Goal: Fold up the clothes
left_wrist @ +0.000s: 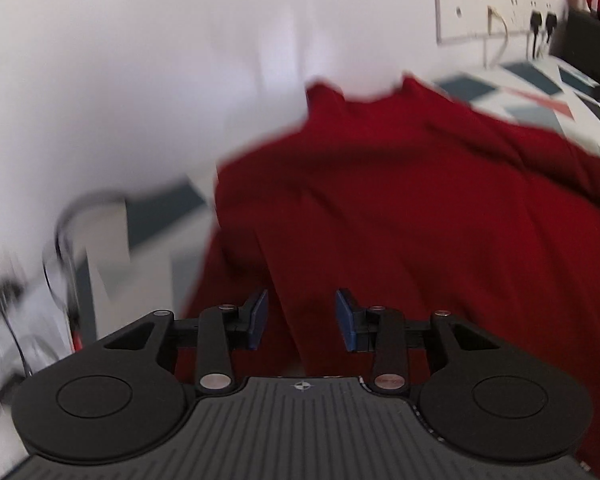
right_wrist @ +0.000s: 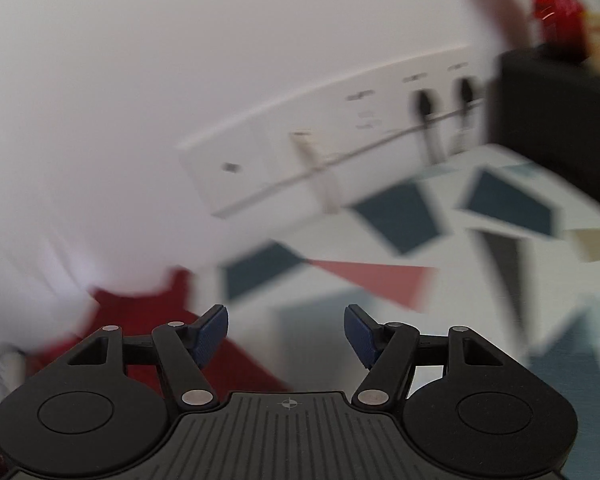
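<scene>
A dark red garment [left_wrist: 400,208] lies spread and creased on a tablecloth with a geometric pattern [left_wrist: 540,92]. My left gripper [left_wrist: 302,318] hangs just above its near part, jaws open, with red cloth showing below the gap and none pinched between the blue pads [left_wrist: 260,316]. In the right wrist view, only a corner of the red garment [right_wrist: 140,320] shows at the lower left. My right gripper [right_wrist: 286,334] stands open over the bare patterned tablecloth [right_wrist: 400,216], with nothing between its fingers. Both views are blurred.
A white wall runs behind the table with a strip of sockets and plugged cables [right_wrist: 340,148]. A black box [right_wrist: 560,100] and a red ornament [right_wrist: 556,8] stand at the back right. Blurred cables and white items [left_wrist: 40,280] lie left of the garment.
</scene>
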`<state>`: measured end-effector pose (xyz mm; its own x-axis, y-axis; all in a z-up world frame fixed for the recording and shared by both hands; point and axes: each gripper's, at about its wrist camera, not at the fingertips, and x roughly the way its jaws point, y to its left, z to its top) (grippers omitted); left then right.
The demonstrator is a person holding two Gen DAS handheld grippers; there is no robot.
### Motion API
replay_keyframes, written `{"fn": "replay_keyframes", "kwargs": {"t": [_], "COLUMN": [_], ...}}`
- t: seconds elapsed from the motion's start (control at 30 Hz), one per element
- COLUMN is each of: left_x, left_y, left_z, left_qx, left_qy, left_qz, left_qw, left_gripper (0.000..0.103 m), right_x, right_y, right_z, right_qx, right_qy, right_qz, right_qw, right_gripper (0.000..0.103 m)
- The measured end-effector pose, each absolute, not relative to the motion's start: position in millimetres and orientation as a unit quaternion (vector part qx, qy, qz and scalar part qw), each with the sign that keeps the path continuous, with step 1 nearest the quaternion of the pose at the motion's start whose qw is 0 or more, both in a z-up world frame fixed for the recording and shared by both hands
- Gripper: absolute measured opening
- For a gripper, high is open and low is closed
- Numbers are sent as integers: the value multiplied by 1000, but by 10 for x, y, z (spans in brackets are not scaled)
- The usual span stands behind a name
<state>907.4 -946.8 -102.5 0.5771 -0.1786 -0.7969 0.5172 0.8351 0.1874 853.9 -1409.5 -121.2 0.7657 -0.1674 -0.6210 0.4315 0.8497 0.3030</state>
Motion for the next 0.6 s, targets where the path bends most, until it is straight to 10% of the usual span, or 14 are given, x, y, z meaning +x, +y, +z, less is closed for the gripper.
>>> {"fn": "replay_keyframes", "kwargs": {"t": [0.1,0.3,0.47,0.6], "left_x": [8828,8545,8470,8402], "left_y": [-9370,-9386,-9499,-9493], "left_z": [-1042,-1148,-1337,-1384], "left_qx": [168,137,146,156], "left_qy": [429,432,453,446], "left_qz": [-219,-240,-211,-199], "left_qw": [860,858,854,859], "left_gripper": [59,60,37,36], "right_x": [8221,7862,7929,8034], "right_y": [-14148,-13743,-13428,-13612], "right_z": [-1381,-1648,-1811,-1714], "right_qx": [217,216,151,124], "right_qy": [343,373,397,384], "right_qz": [-174,-162,-148,-168], "right_qw": [897,888,893,899], "right_gripper": [62,81,21,13]}}
